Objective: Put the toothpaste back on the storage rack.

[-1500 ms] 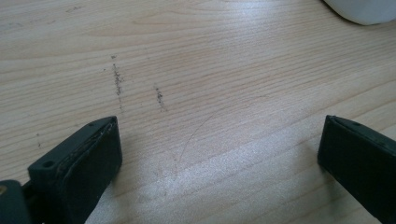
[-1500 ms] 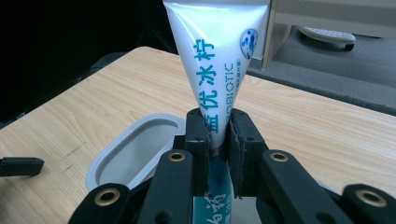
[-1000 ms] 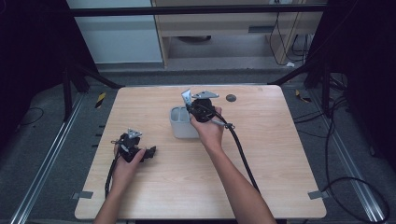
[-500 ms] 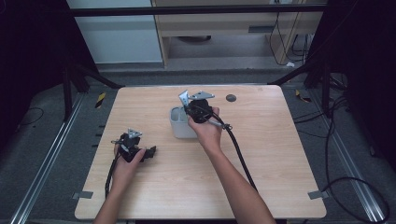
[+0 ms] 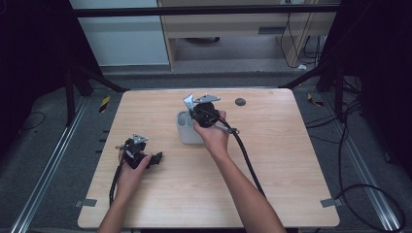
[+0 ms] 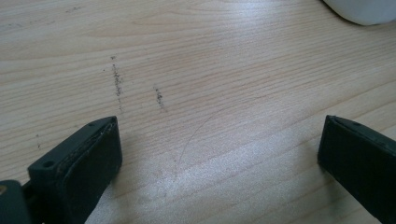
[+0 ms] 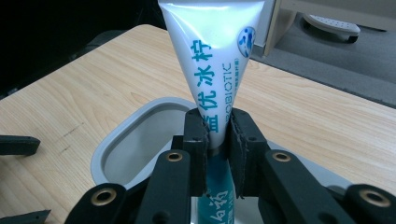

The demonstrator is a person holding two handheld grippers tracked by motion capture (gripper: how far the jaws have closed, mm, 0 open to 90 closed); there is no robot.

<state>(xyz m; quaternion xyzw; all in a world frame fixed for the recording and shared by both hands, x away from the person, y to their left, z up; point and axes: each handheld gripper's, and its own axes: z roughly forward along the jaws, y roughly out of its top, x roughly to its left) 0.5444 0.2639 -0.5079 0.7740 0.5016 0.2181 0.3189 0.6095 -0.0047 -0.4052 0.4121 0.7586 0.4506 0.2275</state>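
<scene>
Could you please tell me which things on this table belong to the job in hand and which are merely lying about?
Part of the job:
- toothpaste tube, clamped in the right gripper
- grey cup, open, right below the tube

Lying about:
- small dark round thing near the table's far edge
- left gripper, open over bare wood, holding nothing

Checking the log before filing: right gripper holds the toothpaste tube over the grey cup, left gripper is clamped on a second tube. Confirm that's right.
Not quite. The left gripper is open with nothing between its jaws, as the left gripper view shows. The right gripper does hold the toothpaste tube over the grey cup.
</scene>
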